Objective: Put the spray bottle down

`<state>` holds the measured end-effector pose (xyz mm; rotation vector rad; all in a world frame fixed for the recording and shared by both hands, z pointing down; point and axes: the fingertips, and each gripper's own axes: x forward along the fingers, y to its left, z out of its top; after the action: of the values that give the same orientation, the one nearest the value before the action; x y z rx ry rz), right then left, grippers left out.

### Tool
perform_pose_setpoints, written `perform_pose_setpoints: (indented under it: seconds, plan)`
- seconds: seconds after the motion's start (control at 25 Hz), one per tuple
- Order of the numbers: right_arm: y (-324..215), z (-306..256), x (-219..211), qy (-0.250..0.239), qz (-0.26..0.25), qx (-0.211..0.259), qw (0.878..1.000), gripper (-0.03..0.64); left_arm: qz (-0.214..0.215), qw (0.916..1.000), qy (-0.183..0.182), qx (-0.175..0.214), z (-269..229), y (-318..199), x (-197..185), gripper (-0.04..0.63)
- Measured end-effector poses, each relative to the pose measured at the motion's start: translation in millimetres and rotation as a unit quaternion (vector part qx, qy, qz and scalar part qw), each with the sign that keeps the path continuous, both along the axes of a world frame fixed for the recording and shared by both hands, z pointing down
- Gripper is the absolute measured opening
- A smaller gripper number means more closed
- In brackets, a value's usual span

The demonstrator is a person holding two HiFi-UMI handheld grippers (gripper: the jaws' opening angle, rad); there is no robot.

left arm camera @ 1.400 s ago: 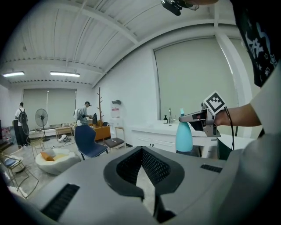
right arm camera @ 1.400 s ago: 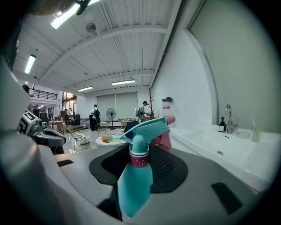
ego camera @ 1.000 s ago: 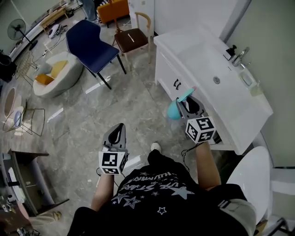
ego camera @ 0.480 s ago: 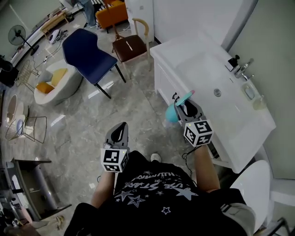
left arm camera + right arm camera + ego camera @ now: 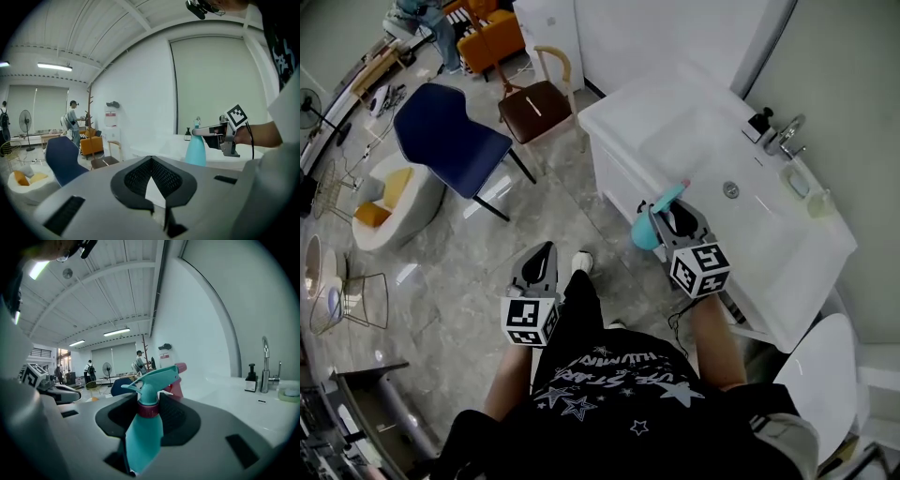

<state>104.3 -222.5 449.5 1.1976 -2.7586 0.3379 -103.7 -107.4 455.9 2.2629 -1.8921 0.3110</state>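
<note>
You've stepped nearer the vanity counter [image 5: 802, 255], still carrying: your right gripper [image 5: 667, 208] clamps the neck of the teal spray bottle [image 5: 645, 232] hanging beneath it, left gripper [image 5: 546, 250] closed and empty, so next reach ahead over bare counter, lower its base, then release.

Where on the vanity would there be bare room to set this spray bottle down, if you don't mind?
The counter end between the basin and the wooden chair is bare, and it is near the spray bottle in the right gripper. The back edge is crowded: soap dispenser, faucet, dish.
</note>
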Motion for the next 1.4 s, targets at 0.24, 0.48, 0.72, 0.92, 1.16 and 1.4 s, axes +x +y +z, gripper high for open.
perform_pose_setpoints:
  seconds: [0.24, 0.48, 0.72, 0.92, 1.16, 1.4]
  plan:
    - [-73, -21, -27, -0.001, 0.031, 0.02, 0.999, 0.155, 0.032, 0.9993, 0.017, 0.004, 5, -86, -35, 0.015]
    - [-156, -28, -58, 0.01, 0.076, 0.024, 0.997, 0.155, 0.062, 0.9979, 0.02, -0.002, 4, -174, -79, 0.015]
    - [-229, -15, -82, 0.029, 0.111, 0.013, 0.993, 0.154, 0.094, 0.9952, 0.024, -0.017, 4, -251, -105, 0.015]
    - [-282, 0, -94, 0.043, 0.136, 0.006, 0.99, 0.155, 0.11, 0.9932, 0.027, -0.027, 12, -305, -120, 0.015]
    - [-331, 22, -101, 0.051, 0.16, -0.004, 0.986, 0.155, 0.143, 0.9891, 0.013, -0.033, 26, -352, -128, 0.015]
    - [-360, 43, -105, 0.057, 0.18, -0.016, 0.982, 0.155, 0.155, 0.9864, 0.014, -0.052, 42, -379, -135, 0.015]
